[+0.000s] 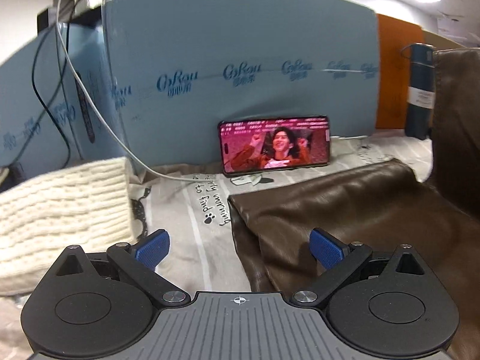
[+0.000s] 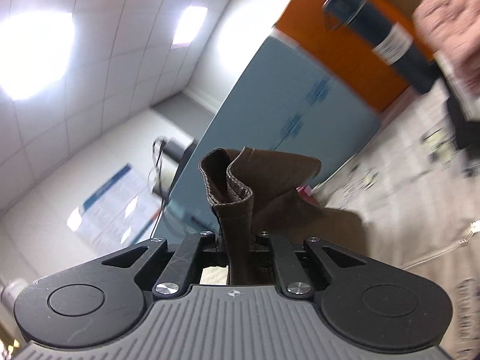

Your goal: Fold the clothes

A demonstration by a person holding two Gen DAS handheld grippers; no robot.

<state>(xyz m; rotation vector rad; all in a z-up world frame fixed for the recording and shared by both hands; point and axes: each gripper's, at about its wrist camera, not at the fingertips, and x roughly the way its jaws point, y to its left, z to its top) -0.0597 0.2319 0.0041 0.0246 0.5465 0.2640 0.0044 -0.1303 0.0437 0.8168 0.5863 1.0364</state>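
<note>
A brown leather garment [image 1: 354, 210] lies on the printed sheet [image 1: 192, 216] at the right; part of it hangs raised at the far right. My left gripper [image 1: 238, 247] is open and empty, low over the garment's left edge, one blue fingertip [image 1: 153, 247] over the sheet and the other above the leather. My right gripper [image 2: 238, 237] is shut on a bunched edge of the brown garment [image 2: 237, 186], tilted up toward the ceiling; its fingertips are hidden by the leather.
A cream knitted sweater [image 1: 63, 207] lies folded at the left. A phone [image 1: 274, 145] playing video leans on blue foam boards [image 1: 240, 69], with a white cable [image 1: 99, 114] beside it. A dark bottle [image 1: 420, 90] stands at the back right before an orange panel [image 1: 393, 75].
</note>
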